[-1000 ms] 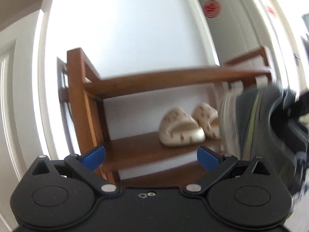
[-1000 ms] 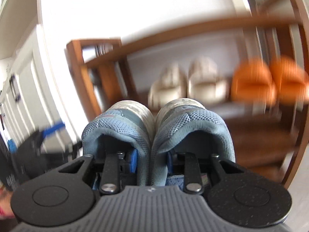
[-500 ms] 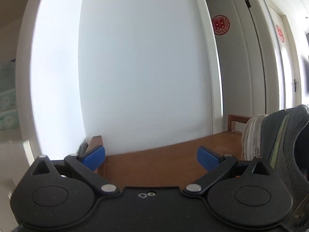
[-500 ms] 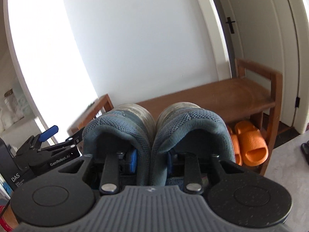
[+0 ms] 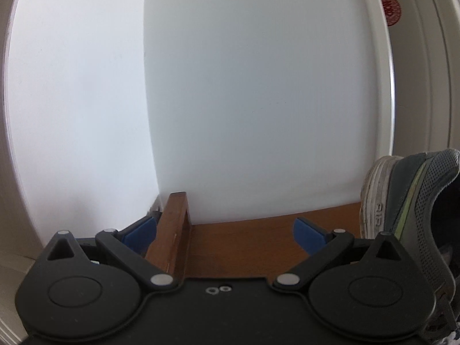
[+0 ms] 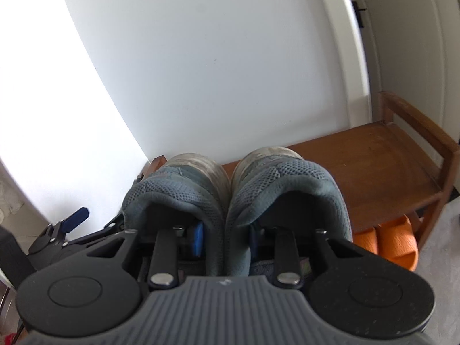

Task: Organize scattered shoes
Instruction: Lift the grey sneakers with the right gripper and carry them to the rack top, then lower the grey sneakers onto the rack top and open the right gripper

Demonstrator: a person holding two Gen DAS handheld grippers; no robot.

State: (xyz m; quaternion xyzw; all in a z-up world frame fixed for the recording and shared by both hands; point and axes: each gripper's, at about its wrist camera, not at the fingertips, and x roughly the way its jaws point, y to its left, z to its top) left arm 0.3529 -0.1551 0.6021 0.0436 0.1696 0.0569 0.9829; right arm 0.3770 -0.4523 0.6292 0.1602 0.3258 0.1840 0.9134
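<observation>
My right gripper (image 6: 225, 234) is shut on a pair of grey-blue mesh sneakers (image 6: 201, 189). One finger reaches into each shoe, pinching the two inner heel collars together. The toes point at the top board of the wooden shoe rack (image 6: 373, 161). From the left wrist view, one sneaker (image 5: 408, 212) shows side-on at the right edge, above the rack top (image 5: 244, 247). My left gripper (image 5: 224, 230) is open and holds nothing; its left finger sits outside the rack's left end rail (image 5: 174, 230). In the right wrist view, the left gripper (image 6: 72, 227) appears at the lower left.
Orange slippers (image 6: 385, 241) sit on the lower shelf at the right end. A white wall (image 6: 215, 72) stands directly behind the rack, with white doors (image 6: 417, 43) to the right. A red round sticker (image 5: 389, 10) marks a door. The grey floor (image 6: 440, 258) lies at the right.
Both grippers rose from the lower shelves to above the rack's top board. The beige slippers dropped out of sight. The sneakers stayed gripped and came closer to the top board.
</observation>
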